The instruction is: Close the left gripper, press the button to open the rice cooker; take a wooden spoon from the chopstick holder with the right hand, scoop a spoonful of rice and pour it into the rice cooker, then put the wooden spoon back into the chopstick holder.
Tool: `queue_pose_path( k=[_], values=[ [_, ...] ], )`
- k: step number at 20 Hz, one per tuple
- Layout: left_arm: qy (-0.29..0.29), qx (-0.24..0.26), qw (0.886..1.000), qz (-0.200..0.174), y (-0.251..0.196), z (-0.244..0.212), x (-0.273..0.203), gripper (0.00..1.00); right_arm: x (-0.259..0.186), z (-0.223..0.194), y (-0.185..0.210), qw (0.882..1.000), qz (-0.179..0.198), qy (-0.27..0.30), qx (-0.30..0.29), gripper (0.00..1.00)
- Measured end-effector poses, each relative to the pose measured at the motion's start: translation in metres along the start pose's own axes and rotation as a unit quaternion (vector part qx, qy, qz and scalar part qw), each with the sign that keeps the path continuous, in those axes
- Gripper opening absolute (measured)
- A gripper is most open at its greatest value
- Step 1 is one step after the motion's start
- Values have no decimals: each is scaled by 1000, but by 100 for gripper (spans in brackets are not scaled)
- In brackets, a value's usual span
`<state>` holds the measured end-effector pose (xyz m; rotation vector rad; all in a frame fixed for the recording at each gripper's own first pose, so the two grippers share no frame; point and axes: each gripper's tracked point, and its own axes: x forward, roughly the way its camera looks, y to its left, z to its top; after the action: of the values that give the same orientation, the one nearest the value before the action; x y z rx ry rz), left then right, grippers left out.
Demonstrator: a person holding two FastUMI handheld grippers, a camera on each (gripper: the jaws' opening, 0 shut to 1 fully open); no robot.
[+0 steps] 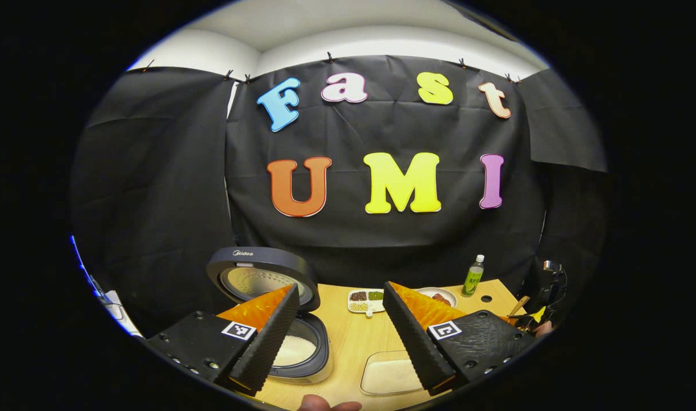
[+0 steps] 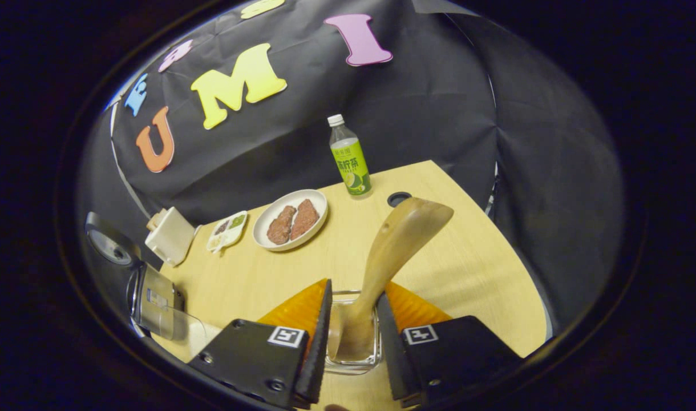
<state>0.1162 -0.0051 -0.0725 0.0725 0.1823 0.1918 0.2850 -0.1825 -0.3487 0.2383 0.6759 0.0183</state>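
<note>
1. From the left gripper view: rice cooker (image 1: 279, 319) on the worktop (image 1: 348, 337), lid up, white rice inside.
2. Left gripper (image 1: 339, 337) spread wide, holding nothing, raised above the cooker.
3. From the right gripper view: right gripper (image 2: 352, 337) clamped on the wooden spoon (image 2: 391, 257), bowl end up, over a glass container (image 2: 353, 357).

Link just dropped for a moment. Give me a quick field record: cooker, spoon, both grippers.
rice cooker: lid up, white rice in the pot
wooden spoon: standing in a clear glass holder, bowl end up
right gripper: fingers either side of the spoon handle; contact unclear
left gripper: open, holding nothing
rice tray: on the table, beside the cooker
</note>
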Motion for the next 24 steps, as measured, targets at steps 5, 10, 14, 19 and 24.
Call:
queue_pose_path(
  k=[5, 10, 14, 19, 24],
  values=[
    [10, -19, 1000, 10, 12, -6, -4, 94, -8, 1, 3, 1000, 0, 4, 15, 24],
    [-6, -24, 1000, 8, 20, 1, -9, 94, -27, 12, 22, 1000, -2, -17, -16, 10],
    [-14, -33, 999, 2, 28, 3, -15, 94, -55, 35, 36, 997, -11, -58, -42, 10],
    [-22, -48, 999, 8, 49, 6, -19, 95, -104, 51, 61, 992, -32, -101, -74, 10],
    [-24, -59, 998, 8, 76, 5, -34, 95, -147, 62, 126, 987, -6, -136, -85, 9]
  ],
)
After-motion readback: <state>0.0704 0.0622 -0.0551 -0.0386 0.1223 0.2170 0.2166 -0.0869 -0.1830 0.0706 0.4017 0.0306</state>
